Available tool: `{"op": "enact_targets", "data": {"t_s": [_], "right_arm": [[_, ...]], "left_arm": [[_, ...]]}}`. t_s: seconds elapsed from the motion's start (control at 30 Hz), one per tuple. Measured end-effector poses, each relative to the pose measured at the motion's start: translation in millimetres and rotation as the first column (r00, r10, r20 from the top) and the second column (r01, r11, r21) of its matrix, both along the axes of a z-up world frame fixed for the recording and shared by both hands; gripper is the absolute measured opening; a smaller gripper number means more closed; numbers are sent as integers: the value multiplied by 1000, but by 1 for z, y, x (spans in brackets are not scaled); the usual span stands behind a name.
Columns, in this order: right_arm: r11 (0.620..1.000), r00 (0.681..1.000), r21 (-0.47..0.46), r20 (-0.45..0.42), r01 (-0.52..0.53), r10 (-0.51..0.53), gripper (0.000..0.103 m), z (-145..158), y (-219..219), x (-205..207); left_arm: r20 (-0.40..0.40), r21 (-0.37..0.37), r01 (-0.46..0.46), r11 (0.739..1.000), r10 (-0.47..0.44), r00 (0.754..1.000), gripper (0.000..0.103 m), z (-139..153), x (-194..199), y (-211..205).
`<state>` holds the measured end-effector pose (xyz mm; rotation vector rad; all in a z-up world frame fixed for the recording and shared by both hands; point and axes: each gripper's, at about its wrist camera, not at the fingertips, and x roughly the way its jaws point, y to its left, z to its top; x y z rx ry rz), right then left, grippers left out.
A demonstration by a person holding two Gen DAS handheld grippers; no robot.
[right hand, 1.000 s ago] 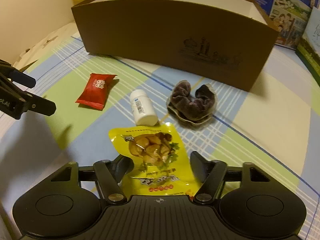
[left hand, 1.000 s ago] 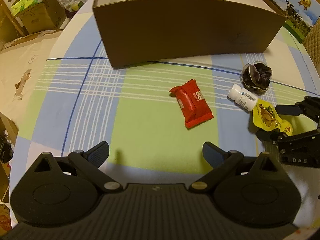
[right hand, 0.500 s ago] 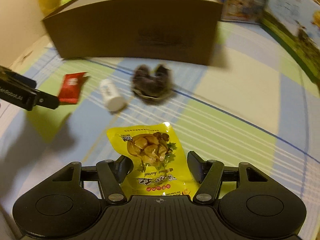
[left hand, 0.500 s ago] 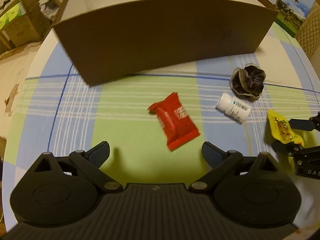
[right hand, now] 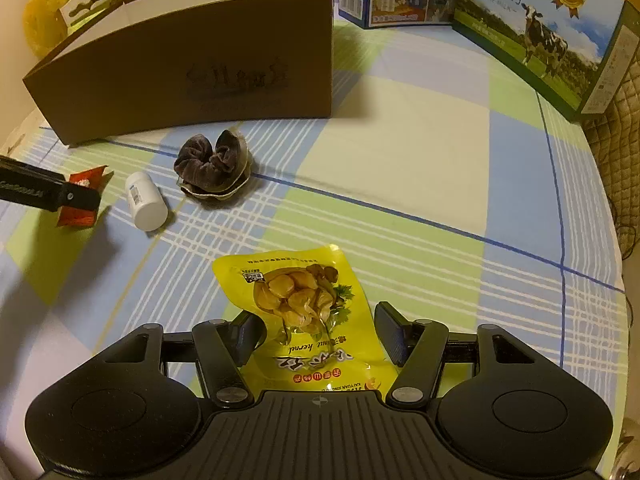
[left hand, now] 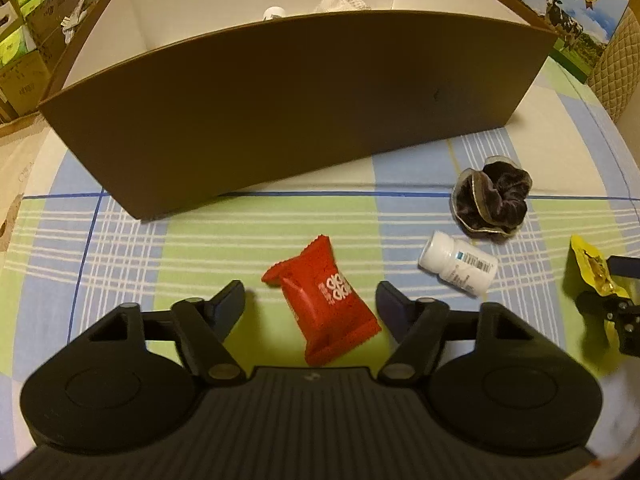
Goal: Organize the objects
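Both pick-ups look set up but not yet made. The left hand-held gripper (left hand: pixel 311 300) is spread wide with the red crinkled snack packet (left hand: pixel 323 301) lying between its fingers, untouched. The right hand-held gripper (right hand: pixel 316 330) is likewise wide open around the lower half of the yellow foil chestnut pouch (right hand: pixel 298 304), which lies flat on the checked counter (right hand: pixel 400 160). Next, each probably needs to close on its packet, lift, and carry it forward over the wall of the brown cardboard box (left hand: pixel 280 108) ahead.

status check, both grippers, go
Left gripper open, straddling red snack packet. Right gripper open around yellow chestnut pouch. Neither gripped. Path to cardboard box unobstructed.
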<state>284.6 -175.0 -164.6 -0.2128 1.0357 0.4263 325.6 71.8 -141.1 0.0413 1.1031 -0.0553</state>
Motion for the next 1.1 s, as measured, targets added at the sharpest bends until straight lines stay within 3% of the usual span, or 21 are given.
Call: {"op": "enact_targets", "data": {"t_s": [0.13,0.33,1.1], "right_arm": [[1000,1000,-3,2,-2,2,58,-1,1,0],[1000,1000,-10,6,-4,4,58,-1,3,0],[997,997,13,-21,-72,73,57,2,18,-41]], "left_arm": [[4,7,-8,1000,8,1000,45,-4,0,-2],[19,4,12,1000,-12,1000,30,-3,-4,2],[-22,27,31,999,-31,999,27,3,-80,8]]}}
